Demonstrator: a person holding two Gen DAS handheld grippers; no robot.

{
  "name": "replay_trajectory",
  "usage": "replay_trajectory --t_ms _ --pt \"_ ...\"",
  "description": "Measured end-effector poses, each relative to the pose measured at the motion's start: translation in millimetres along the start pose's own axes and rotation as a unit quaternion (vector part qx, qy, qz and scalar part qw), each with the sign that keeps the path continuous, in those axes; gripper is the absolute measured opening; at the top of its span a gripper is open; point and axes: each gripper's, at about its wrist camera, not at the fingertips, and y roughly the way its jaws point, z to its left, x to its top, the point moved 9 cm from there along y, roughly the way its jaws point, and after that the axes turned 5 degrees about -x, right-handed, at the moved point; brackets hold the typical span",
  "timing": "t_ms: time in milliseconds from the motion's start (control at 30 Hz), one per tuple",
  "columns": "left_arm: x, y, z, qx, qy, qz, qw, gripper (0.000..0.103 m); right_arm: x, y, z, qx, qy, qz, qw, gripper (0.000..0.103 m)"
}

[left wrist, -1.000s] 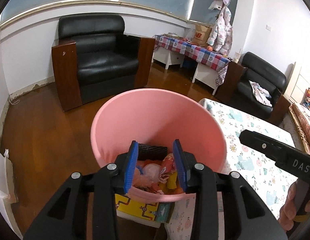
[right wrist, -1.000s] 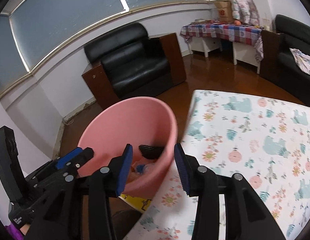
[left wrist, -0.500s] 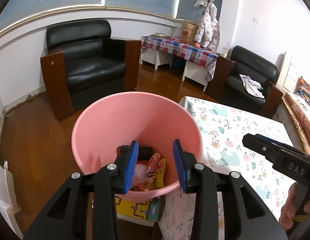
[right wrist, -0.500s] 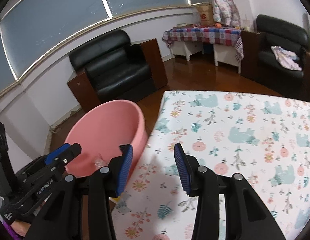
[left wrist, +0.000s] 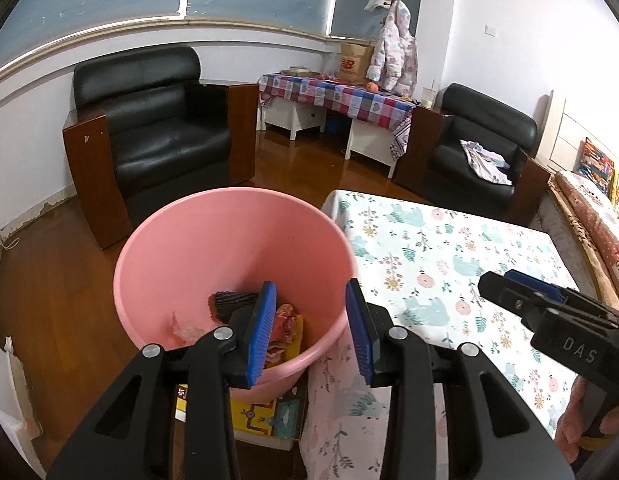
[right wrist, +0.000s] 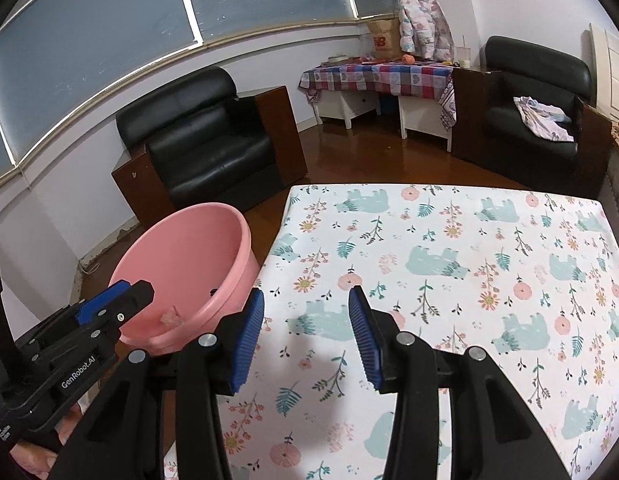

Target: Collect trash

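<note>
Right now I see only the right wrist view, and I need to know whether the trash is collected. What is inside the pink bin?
Observer: The pink bin holds a black ridged piece, a clear crumpled wrapper and red-and-yellow wrappers.
Operator: Is the left gripper carrying anything?
Observer: No. Its jaws are open with nothing between the blue pads, and it hovers over the bin's near rim.
Operator: What is under the bin?
Observer: A yellow illustrated box shows beneath it. I cannot tell whether the bin rests on it.
</note>
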Motion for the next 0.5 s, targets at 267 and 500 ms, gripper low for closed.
replay_trajectory --t_ms 267,500 --pt "-1 -3 -15 -0.008 0.012 0.0 0.9999 0.036 -5 -8 -11 -0.006 0.011 -0.003 1.0 0.044" --pt "-1 -8 -27 -0.013 0.024 -0.003 0.9996 0.036 -6 -14 -16 -0.008 0.02 -0.005 1.0 0.044"
